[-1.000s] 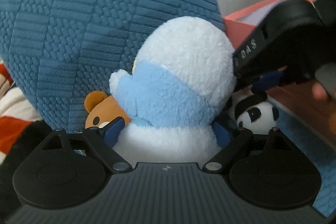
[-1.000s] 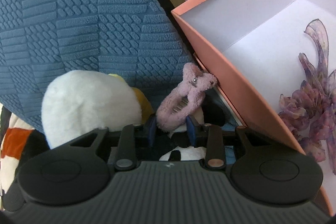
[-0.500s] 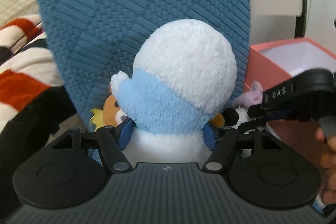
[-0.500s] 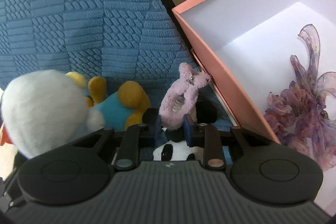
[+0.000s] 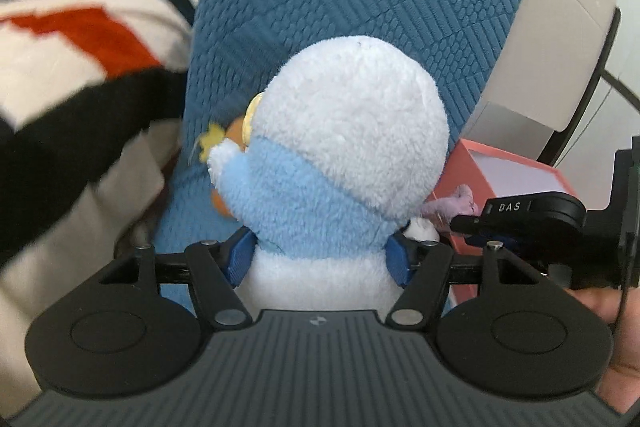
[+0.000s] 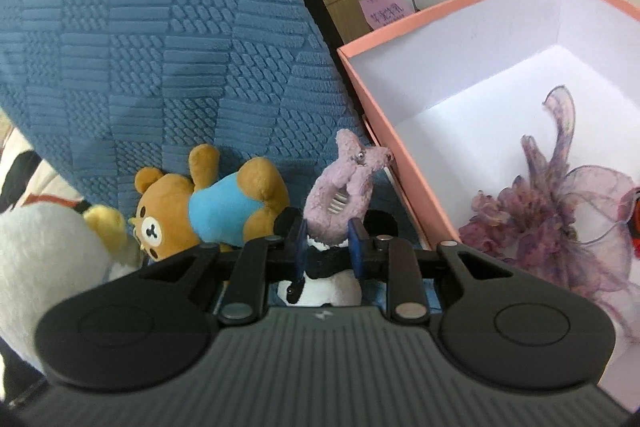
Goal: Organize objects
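Beside the pink box (image 6: 384, 99), both grippers hold toys.
Left gripper (image 5: 320, 259) clamps the penguin plush (image 5: 332, 163); right gripper (image 6: 328, 247) pinches the fuzzy hair claw (image 6: 340, 187). Lift both clear over the rim before release.

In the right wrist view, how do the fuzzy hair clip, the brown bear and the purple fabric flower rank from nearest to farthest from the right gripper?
1. Fuzzy hair clip: pinched in the right gripper.
2. Brown bear: lying just left of the gripper, against the blue cushion.
3. Purple fabric flower: to the right, inside the pink box.

The bear and the flower are close to call; the bear looks slightly nearer.
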Motion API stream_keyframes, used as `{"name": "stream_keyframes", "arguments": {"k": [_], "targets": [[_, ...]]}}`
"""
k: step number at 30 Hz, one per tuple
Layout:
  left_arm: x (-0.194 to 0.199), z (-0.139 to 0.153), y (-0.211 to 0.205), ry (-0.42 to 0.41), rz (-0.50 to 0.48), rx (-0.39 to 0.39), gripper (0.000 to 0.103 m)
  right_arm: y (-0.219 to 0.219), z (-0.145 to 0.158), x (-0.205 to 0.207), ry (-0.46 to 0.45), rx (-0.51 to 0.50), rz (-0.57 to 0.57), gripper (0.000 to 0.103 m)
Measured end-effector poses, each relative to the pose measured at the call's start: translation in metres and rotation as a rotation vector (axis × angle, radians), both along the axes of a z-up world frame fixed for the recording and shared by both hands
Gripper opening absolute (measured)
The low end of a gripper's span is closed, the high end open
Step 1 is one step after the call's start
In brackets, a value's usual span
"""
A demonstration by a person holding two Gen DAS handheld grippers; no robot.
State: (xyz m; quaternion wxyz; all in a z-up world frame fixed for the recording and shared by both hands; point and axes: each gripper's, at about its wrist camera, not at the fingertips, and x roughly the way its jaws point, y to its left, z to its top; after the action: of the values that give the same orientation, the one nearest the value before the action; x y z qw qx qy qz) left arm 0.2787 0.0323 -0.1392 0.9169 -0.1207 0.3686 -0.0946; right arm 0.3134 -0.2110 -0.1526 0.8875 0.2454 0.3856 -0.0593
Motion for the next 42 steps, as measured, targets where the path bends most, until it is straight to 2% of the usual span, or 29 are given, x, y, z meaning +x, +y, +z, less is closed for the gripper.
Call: {"name": "stream_keyframes", "arguments": {"k": [9,18,26,31,36,38,42], "targets": [[-0.039,-0.02,0.013,0.098,0.046,-0.122,0.071,0.004,0.012,-0.026,-0.088,-0.051,0.045,0.025],[-0.023,-0.029,0.038,0.131,0.1,-0.21,0.071,0.011,0.028,-0.042,-0.184,-0.082,0.077,0.025],[0.007,-0.051,0.058,0.222,0.165,-0.286,0.072,0.026,0.036,-0.053,-0.255,-0.101,0.126,0.025],[0.018,-0.059,0.058,0.263,0.177,-0.292,0.072,0.025,0.042,-0.049,-0.302,-0.077,0.134,0.024],[0.021,-0.063,0.056,0.26,0.164,-0.278,0.072,0.02,0.048,-0.047,-0.335,-0.054,0.129,0.023],[0.022,-0.063,0.055,0.257,0.159,-0.275,0.072,0.02,0.047,-0.041,-0.329,-0.057,0.134,0.017],[0.023,-0.064,0.057,0.259,0.156,-0.276,0.073,0.019,0.031,-0.014,-0.253,-0.041,0.158,0.016]]}}
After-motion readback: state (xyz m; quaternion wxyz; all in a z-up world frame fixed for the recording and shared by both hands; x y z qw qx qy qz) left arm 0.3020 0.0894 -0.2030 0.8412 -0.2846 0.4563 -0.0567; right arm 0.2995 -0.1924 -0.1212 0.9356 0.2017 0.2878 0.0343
